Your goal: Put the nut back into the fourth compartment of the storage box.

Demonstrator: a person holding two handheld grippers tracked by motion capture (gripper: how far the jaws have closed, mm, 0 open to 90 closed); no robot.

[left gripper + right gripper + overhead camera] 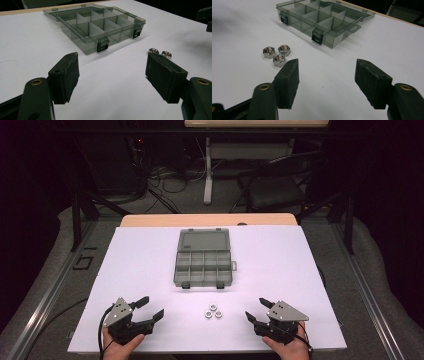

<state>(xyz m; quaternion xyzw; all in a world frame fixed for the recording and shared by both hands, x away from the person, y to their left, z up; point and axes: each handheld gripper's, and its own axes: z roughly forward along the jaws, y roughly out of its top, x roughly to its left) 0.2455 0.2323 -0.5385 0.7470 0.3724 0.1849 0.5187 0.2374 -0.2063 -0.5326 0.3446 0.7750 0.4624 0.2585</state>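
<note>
Both hand-held grippers, left (151,306) and right (256,309), wait wide apart (holding nothing), so next one must pinch a shiny metal nut (211,308) for the clear grey plastic box (203,268).

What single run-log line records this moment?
left gripper: open, empty | right gripper: open, empty | three nuts: clustered on table between grippers | compartment box: lid open, compartments empty

Lab: white-sheeted table (150,270), tangled cables (165,180) (dark backdrop).
</note>
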